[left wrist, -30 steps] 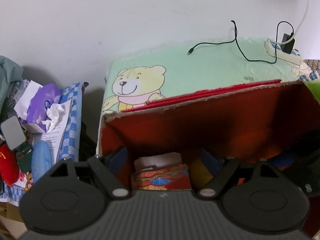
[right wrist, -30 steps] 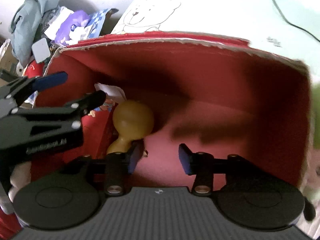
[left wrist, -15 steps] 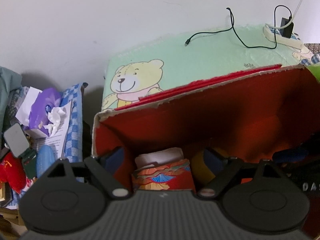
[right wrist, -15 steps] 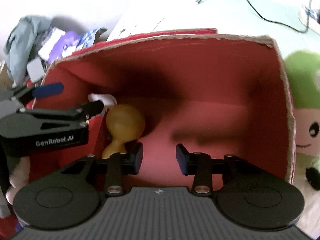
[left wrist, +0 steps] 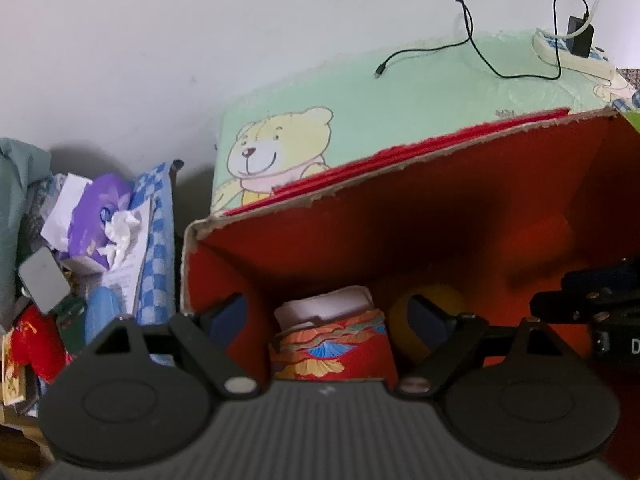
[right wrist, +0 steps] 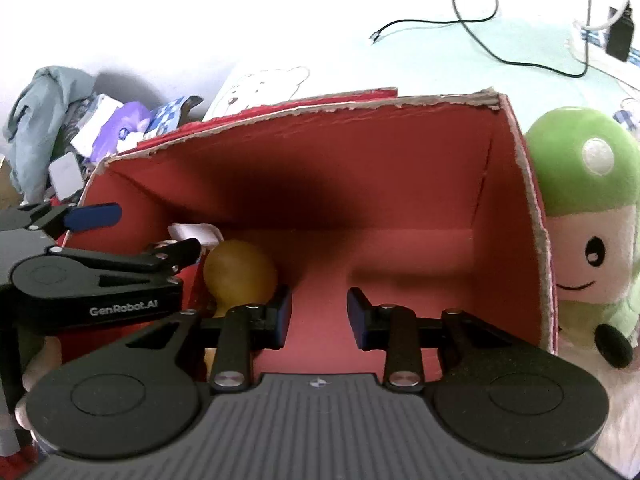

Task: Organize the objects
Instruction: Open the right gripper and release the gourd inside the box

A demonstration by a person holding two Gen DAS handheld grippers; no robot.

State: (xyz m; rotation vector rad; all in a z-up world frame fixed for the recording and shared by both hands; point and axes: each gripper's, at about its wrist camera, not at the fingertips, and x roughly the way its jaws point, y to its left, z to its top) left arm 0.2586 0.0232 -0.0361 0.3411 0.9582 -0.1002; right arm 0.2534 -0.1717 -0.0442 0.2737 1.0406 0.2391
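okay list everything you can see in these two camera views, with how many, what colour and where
cardboard box: 1, red inside, centre, open top
gourd-shaped object: 1, yellow-brown, box floor, left side
patterned packet: 1, red with orange and blue, in box beside the gourd
plush toy: 1, green and cream, outside box's right wall
bear-print sheet: 1, pale green, behind box
cable: 1, black, on sheet
power strip: 1, white, far right
tissue pack: 1, purple, left clutter
left gripper: 1, black, open, over packet
right gripper: 1, black, open, empty, inside box
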